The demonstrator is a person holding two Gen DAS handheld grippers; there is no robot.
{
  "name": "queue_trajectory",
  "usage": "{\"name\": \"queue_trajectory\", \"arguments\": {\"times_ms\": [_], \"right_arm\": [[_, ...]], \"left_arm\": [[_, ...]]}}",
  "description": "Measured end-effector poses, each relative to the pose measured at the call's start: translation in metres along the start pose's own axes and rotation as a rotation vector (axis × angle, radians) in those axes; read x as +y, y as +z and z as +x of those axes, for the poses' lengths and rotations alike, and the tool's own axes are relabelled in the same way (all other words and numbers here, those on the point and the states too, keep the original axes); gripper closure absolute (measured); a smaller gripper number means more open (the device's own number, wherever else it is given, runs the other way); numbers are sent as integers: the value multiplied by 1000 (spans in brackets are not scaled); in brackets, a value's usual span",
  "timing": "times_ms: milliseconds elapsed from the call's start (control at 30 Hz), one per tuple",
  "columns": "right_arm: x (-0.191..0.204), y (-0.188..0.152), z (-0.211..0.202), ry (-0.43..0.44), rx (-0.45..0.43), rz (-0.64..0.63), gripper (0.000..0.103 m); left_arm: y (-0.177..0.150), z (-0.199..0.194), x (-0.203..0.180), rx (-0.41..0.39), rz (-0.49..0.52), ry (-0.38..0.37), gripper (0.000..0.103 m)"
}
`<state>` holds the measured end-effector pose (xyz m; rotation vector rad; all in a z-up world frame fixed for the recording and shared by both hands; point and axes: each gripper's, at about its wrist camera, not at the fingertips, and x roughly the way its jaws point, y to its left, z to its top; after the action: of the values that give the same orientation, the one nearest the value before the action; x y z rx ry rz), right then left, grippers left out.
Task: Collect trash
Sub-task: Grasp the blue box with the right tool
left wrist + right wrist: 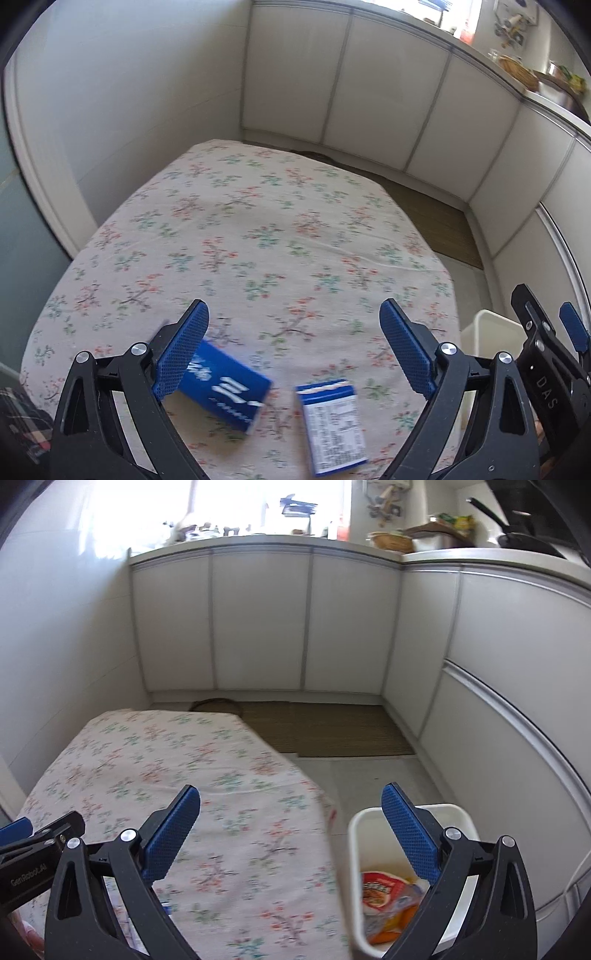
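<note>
A blue box [225, 393] with white lettering lies on the floral tablecloth [240, 240], touching or just under my left fingertip. A second blue-and-white packet [332, 424] with printed text lies to its right. My left gripper [293, 314] is open above them, empty. My right gripper [290, 801] is open and empty, over the table's right edge and the white bin [356, 849]. The bin sits on the floor beside the table and holds a red snack wrapper [380, 888] and orange wrappers. The right gripper also shows in the left wrist view [546, 332].
White cabinet fronts [258, 620] wrap around the back and right. A brown mat [325, 731] lies on the floor beyond the table. The counter [424, 539] above carries kitchen items. The wall is close on the table's left.
</note>
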<state>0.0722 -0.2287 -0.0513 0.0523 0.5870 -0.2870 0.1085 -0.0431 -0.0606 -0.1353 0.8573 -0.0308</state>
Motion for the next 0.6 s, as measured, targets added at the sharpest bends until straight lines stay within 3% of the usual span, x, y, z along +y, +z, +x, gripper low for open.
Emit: {"name": "queue_trajectory", "arguments": {"times_ms": [400, 600], "right_arm": [[120, -26, -6, 243, 9, -399, 7], [194, -58, 3, 502, 139, -712, 7]], "left_arm": [[16, -4, 116, -2, -119, 127, 13], [25, -8, 149, -33, -146, 144, 13]]}}
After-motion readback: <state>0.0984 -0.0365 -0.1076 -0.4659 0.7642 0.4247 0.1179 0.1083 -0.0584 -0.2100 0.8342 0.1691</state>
